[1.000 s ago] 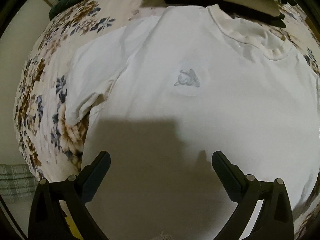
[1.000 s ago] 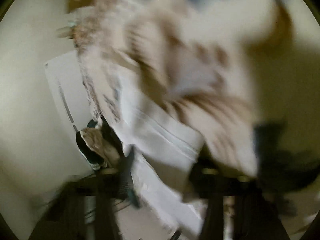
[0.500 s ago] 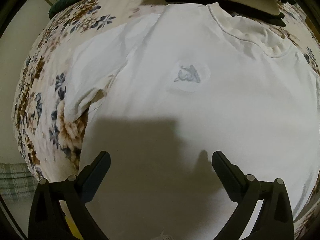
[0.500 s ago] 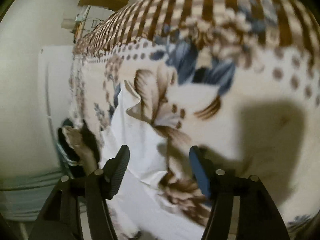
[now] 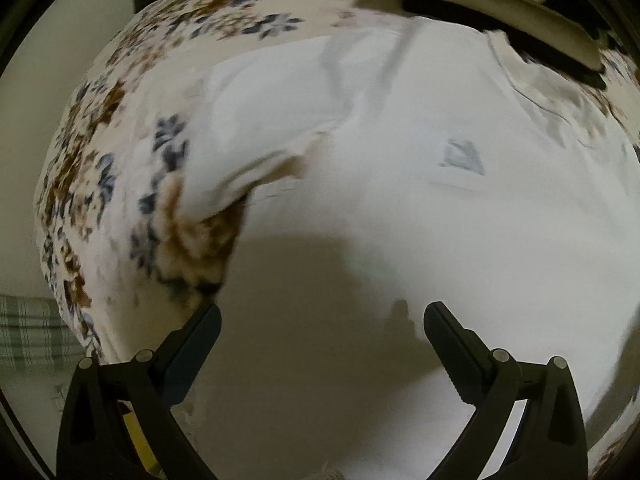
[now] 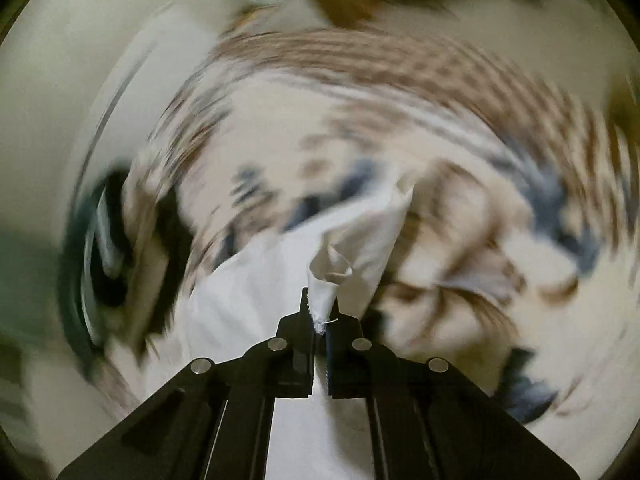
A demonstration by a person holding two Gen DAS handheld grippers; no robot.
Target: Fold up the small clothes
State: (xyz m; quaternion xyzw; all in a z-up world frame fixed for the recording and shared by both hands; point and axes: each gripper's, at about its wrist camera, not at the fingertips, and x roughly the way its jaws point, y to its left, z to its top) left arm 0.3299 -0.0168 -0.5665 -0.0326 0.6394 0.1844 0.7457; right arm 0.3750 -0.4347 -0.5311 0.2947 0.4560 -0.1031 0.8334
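One white T-shirt [image 5: 400,220] lies spread flat on the bed, over a floral bedspread [image 5: 104,184], with its collar [image 5: 532,92] toward the far edge, where folded items are stacked. The fabric appears thin, light and limp; it will likely drape and slide rather than hold a crease, so grip hems, sleeve ends or corners, not the flat middle. The left claw [image 5: 320,332] hovers released above the lower body of the shirt, gripping nothing. The right claw [image 6: 320,312] is clenched on a bunched corner of the T-shirt [image 6: 352,256], lifting it clear of the bedspread; which corner cannot be determined through the blur.
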